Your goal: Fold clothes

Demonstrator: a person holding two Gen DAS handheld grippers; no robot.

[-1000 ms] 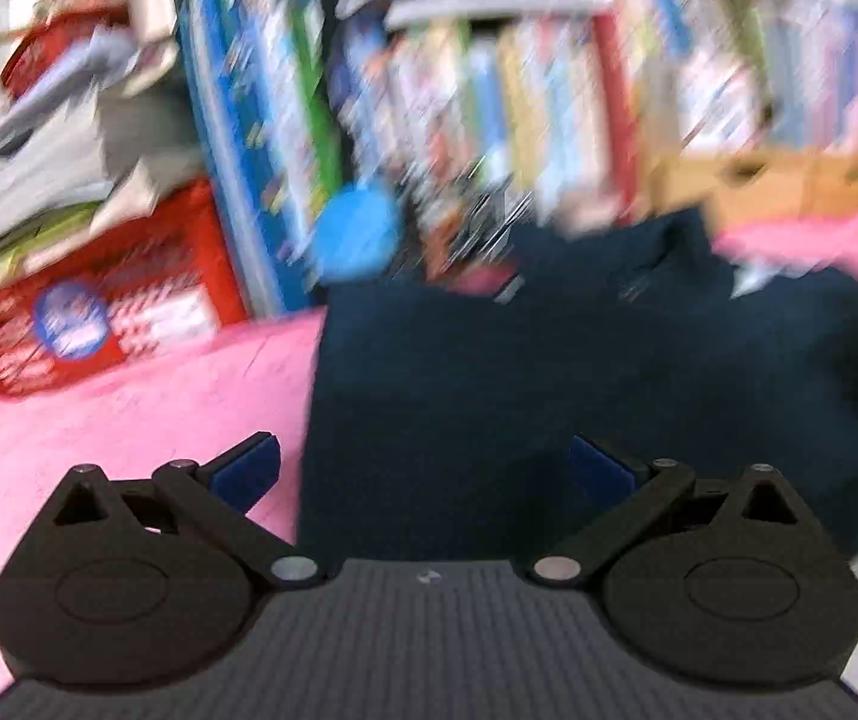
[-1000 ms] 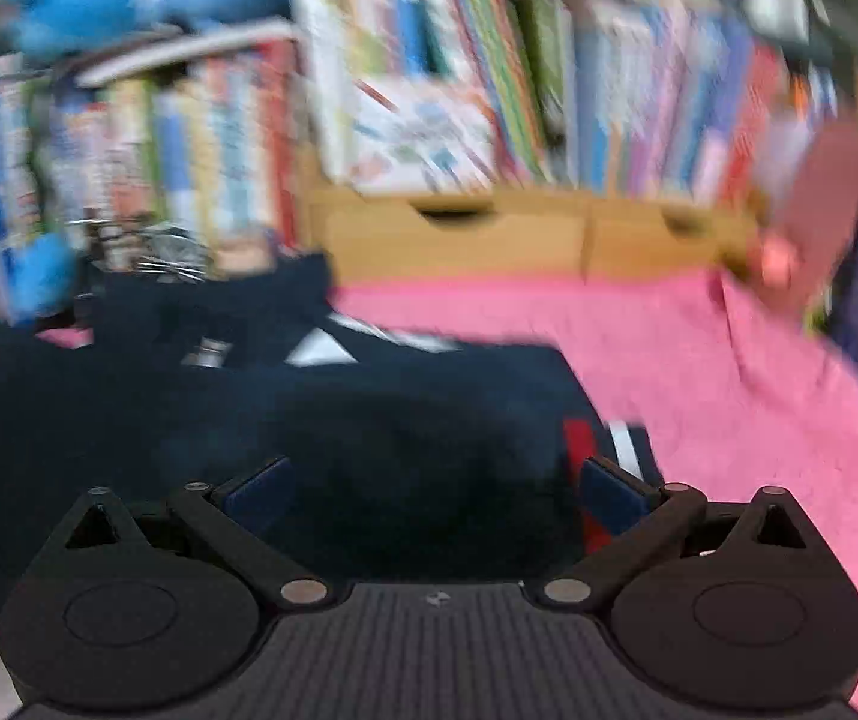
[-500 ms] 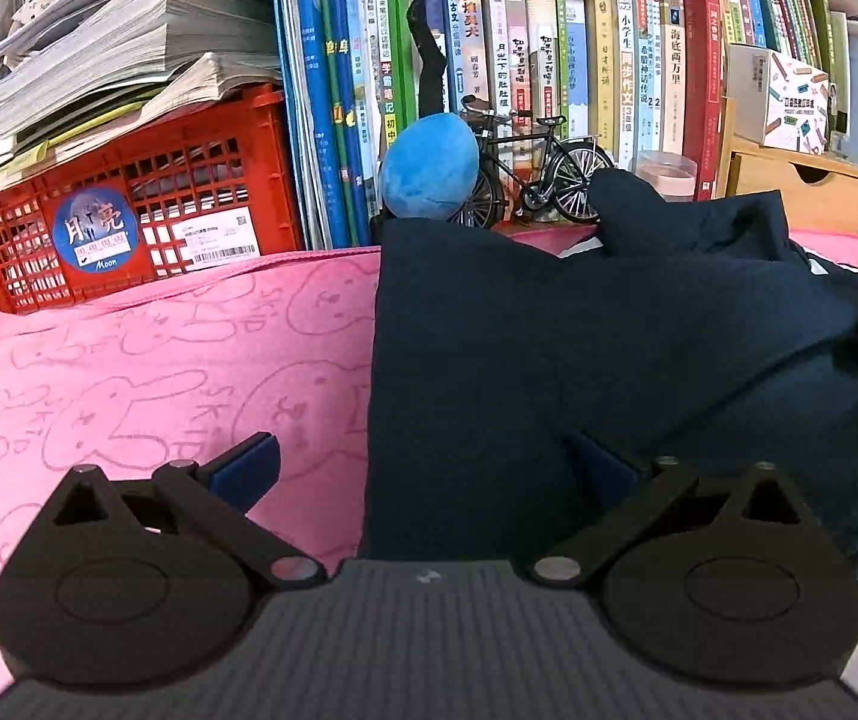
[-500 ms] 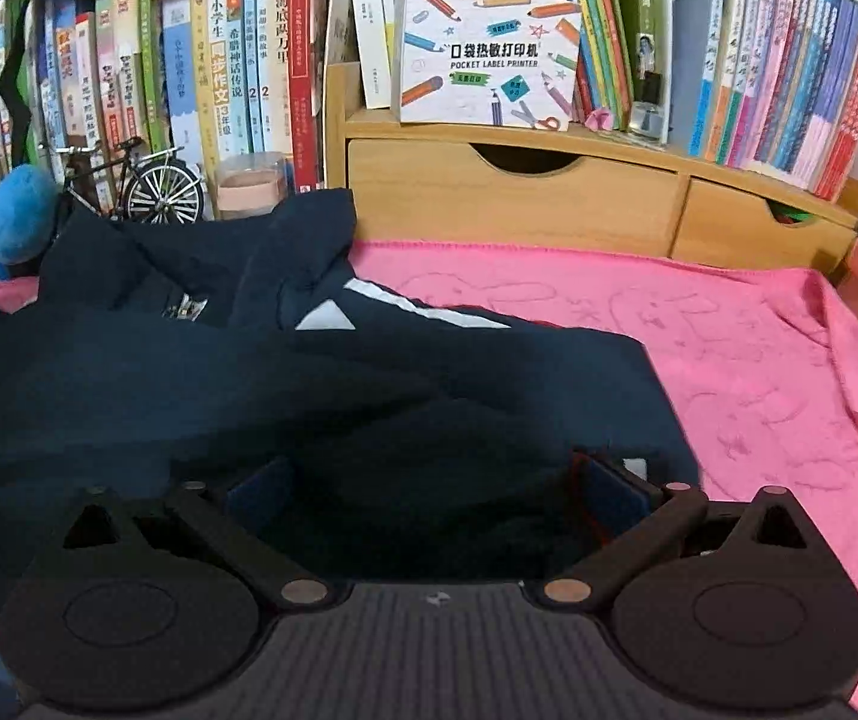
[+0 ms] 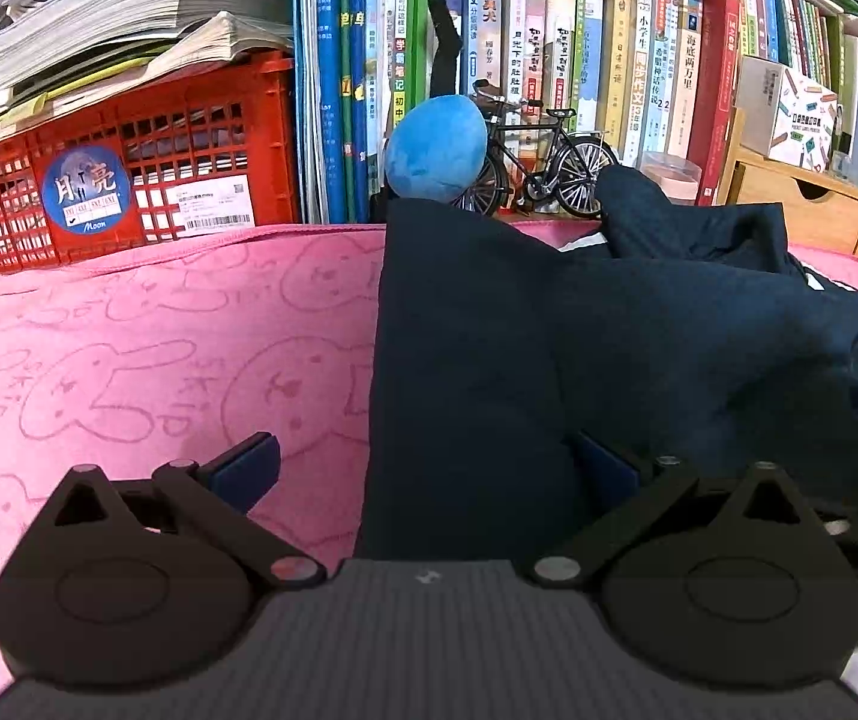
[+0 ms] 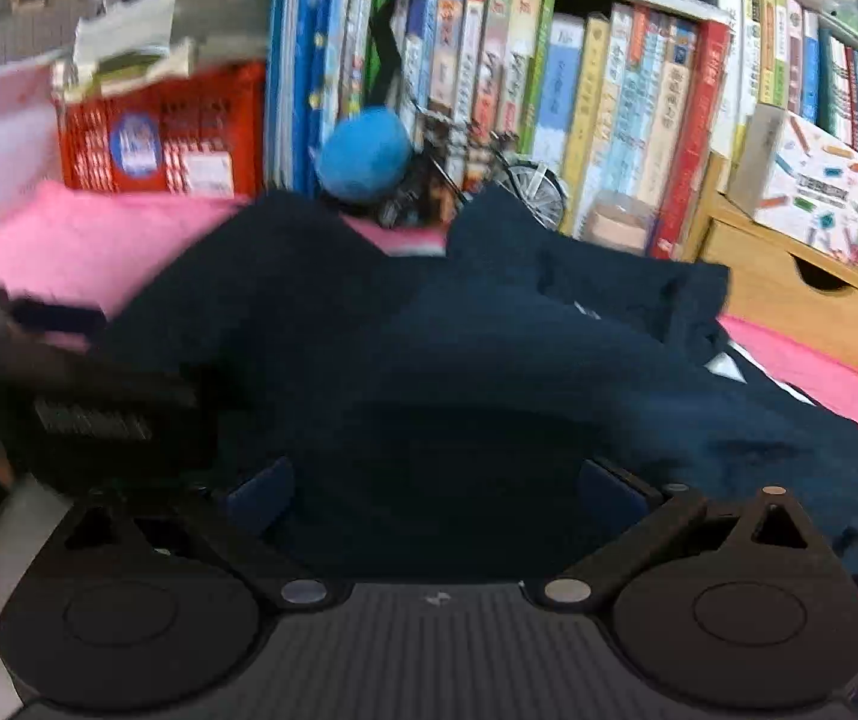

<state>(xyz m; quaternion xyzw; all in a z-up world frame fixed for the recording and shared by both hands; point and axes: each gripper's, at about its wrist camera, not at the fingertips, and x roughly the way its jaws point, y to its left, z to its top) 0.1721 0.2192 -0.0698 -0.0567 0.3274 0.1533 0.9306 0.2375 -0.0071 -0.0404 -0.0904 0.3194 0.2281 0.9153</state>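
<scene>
Pink towel, navy garment lying on it, both tongs wide open, empty.

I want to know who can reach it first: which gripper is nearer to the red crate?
Left. The left gripper is over the garment's left edge, toward the red crate. The right gripper is over the garment's middle, further away.

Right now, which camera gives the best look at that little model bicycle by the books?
The left wrist view: the model bicycle is sharp there, frame and wheels showing beside the blue plush ball. In the right wrist view the bicycle is motion-blurred and partly hidden behind the dark garment.
</scene>
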